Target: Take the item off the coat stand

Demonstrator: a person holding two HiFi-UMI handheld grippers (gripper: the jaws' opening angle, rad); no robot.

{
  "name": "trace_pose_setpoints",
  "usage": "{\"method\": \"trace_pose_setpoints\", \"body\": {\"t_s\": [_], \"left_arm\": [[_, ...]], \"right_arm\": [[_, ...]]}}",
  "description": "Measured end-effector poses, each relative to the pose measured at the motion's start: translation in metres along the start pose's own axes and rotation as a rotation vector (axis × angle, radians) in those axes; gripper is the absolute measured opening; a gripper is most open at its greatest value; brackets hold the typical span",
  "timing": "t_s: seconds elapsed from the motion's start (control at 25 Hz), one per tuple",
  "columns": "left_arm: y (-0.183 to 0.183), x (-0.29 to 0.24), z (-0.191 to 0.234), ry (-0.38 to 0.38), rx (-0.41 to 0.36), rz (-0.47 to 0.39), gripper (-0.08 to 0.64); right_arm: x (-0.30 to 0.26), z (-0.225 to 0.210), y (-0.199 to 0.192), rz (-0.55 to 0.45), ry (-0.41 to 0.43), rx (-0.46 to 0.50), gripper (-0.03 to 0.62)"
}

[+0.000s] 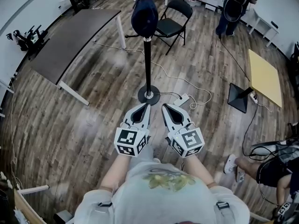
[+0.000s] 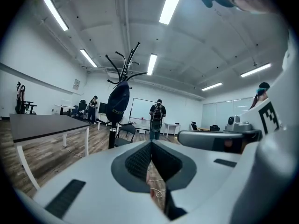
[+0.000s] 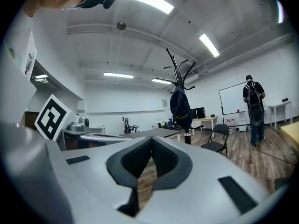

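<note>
Cap (image 1: 144,15) hung on stand (image 1: 148,64), untouched; left gripper (image 1: 146,106), right gripper (image 1: 165,107) held clenched, empty, aimed for approach.

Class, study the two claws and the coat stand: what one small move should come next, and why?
Probably lift the right claw toward the dark cap, opening it on the way. It and the left claw are both shut and empty, well short of the coat stand, where the cap hangs untouched near the top.
</note>
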State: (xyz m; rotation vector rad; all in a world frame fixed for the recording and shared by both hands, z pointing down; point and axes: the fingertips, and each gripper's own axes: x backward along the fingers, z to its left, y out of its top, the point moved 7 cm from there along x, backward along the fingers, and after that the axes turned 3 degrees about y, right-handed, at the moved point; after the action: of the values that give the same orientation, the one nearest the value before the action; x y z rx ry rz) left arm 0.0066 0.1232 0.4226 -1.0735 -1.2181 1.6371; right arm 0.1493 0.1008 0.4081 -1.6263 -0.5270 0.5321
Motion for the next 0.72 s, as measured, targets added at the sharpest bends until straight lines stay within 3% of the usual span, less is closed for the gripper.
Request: {"method": "trace_pose_setpoints", "body": {"t_s": [0.36, 0.72], "left_arm": [[0.038, -0.051, 0.043, -0.024, -0.013, -0.019, 0.014], [0.046, -0.086, 0.083, -0.041, -0.009, -0.009, 0.014]], "right_arm": [[-0.061, -0.033, 0.032, -0.031, -0.029, 0.014, 0.058], [-0.118, -0.057, 0.057, -0.079, -0.06, 0.052, 0.098]]}}
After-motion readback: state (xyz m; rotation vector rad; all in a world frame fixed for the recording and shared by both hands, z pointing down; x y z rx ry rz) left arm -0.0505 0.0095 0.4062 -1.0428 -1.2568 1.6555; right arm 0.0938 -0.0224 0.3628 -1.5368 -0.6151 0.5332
